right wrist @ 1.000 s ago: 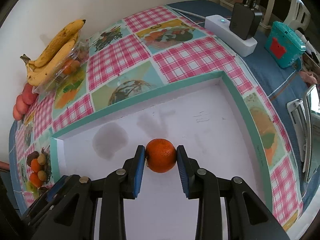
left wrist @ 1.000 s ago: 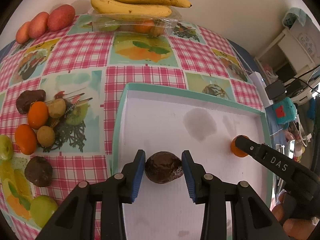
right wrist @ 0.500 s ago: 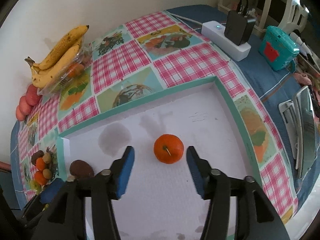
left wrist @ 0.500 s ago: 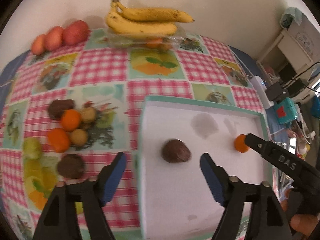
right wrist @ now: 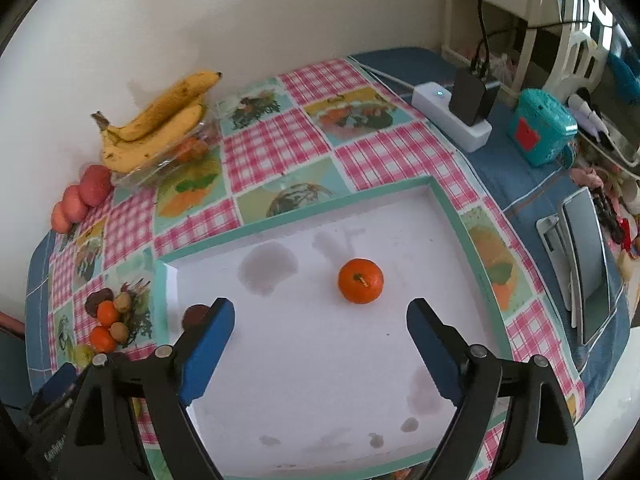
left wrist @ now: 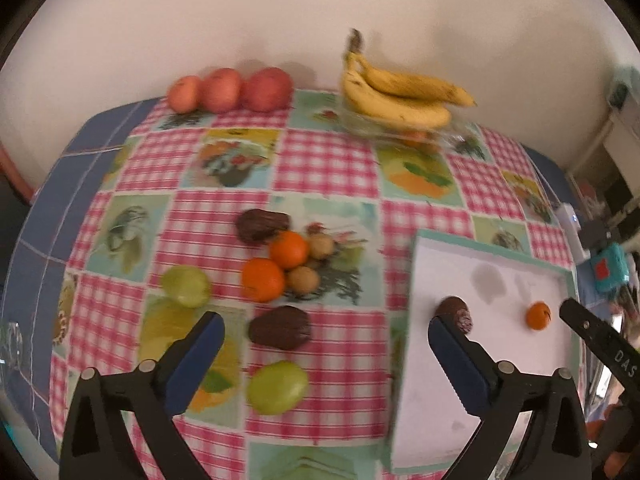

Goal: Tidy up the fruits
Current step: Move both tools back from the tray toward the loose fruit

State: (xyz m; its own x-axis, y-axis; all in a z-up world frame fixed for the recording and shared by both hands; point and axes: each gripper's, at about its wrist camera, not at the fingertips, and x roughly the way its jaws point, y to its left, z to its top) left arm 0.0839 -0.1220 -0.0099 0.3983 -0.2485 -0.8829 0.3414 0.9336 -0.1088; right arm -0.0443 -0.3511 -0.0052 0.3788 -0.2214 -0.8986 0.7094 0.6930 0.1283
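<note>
Both jaws are being opened, empty: left gripper [left wrist: 324, 344] over the tablecloth [left wrist: 320, 160], right gripper [right wrist: 320, 332] above the tangerine [right wrist: 360, 280] lying in the tray [right wrist: 448, 200].

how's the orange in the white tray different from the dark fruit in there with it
The orange is bright, smooth and round; the dark fruit is brown, rough-skinned and more oval. The orange sits nearer the middle of the tray; the dark fruit lies by its left edge, partly hidden behind a gripper finger. Both rest loose, ungripped.
</note>
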